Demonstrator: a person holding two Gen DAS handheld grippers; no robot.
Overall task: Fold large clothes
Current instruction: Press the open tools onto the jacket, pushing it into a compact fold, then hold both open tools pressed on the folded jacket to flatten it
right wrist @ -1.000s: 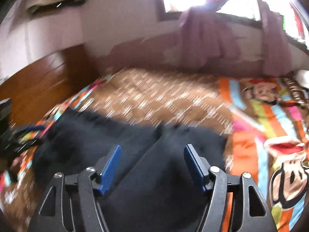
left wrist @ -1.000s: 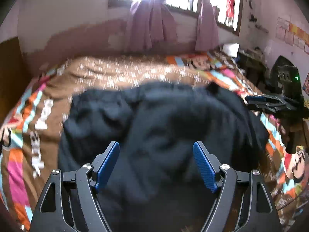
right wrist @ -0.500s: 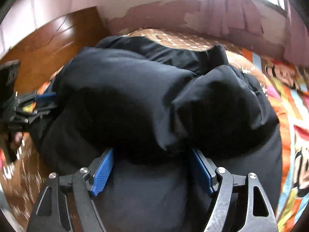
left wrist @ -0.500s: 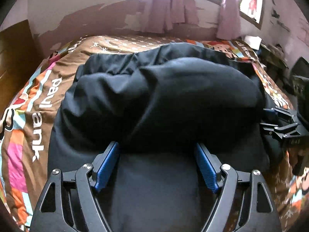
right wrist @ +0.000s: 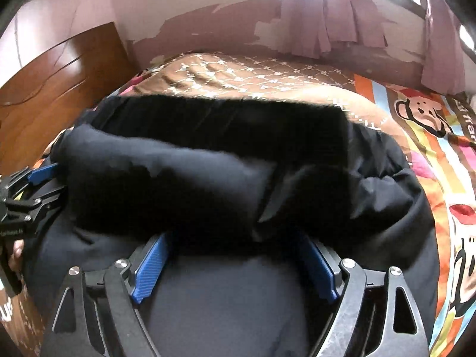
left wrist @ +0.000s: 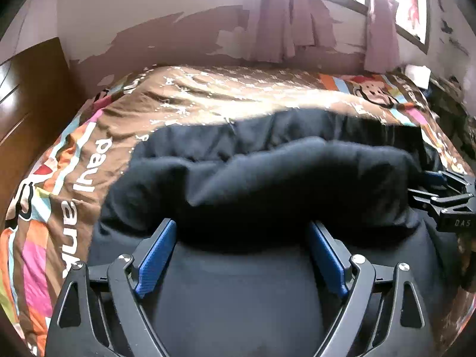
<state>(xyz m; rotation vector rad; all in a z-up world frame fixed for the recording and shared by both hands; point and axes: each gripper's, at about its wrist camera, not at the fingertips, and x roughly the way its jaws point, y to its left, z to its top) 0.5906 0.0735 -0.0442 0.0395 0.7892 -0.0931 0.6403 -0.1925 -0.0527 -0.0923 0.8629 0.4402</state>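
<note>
A large black garment (left wrist: 267, 178) lies bunched on the bed, with a thick rolled fold across its middle; it also fills the right wrist view (right wrist: 208, 178). My left gripper (left wrist: 242, 255) is open, its blue pads (left wrist: 157, 255) low over the near part of the garment, tips at the fold's edge. My right gripper (right wrist: 235, 264) is open in the same way at the garment's right side. Each gripper shows in the other's view: the right gripper (left wrist: 446, 199) at the garment's right end, the left gripper (right wrist: 26, 196) at its left end.
The bed has a brown and multicoloured cartoon-monkey cover (left wrist: 208, 101). A wooden headboard or cabinet (right wrist: 53, 80) stands at the left. A peeling wall with pink curtains (left wrist: 291, 29) and a window is beyond. Clutter (left wrist: 446, 104) stands right of the bed.
Both grippers came down close onto the garment, then eased back slightly. The raised fold of black cloth has sunk lower and flatter, showing more bed cover beyond it.
</note>
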